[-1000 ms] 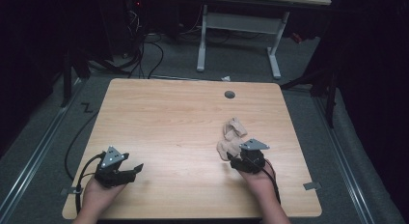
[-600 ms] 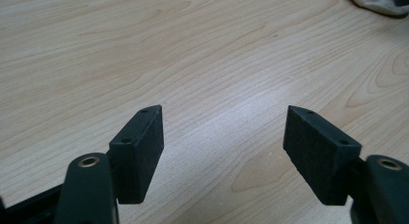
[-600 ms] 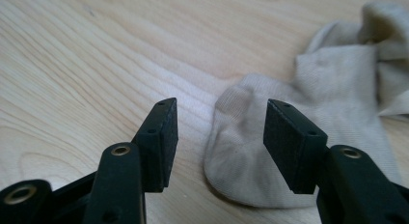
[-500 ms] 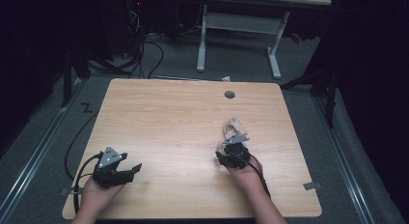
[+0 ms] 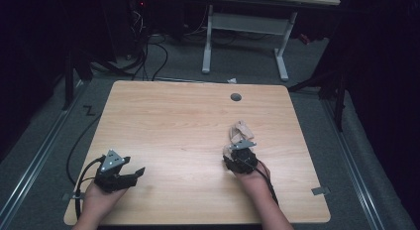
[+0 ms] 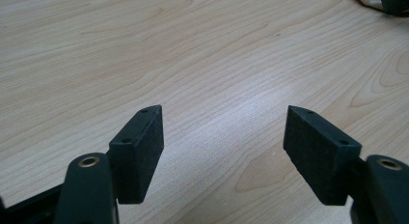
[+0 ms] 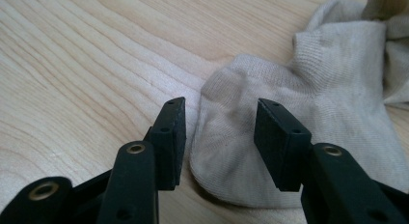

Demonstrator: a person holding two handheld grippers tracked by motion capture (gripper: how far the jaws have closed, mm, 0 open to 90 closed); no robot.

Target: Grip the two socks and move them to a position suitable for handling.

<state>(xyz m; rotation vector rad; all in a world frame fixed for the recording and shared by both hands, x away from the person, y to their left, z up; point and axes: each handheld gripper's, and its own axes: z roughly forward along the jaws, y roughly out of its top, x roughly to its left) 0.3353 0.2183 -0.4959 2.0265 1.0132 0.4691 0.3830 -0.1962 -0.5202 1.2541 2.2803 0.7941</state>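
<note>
From above, the wooden table (image 5: 198,126) is evenly lit while the floor and room around it sink into near black; that picture is soft and grainy. In my left gripper view, a pale sheen of glare lies on the wood between my jaws, and the far edge goes slightly soft. In my right gripper view, the light is warm and bright; the sock (image 7: 308,98) shows its knit sharply, casts a thin dark shadow at its near edge, and my jaw bases blur at the bottom.
</note>
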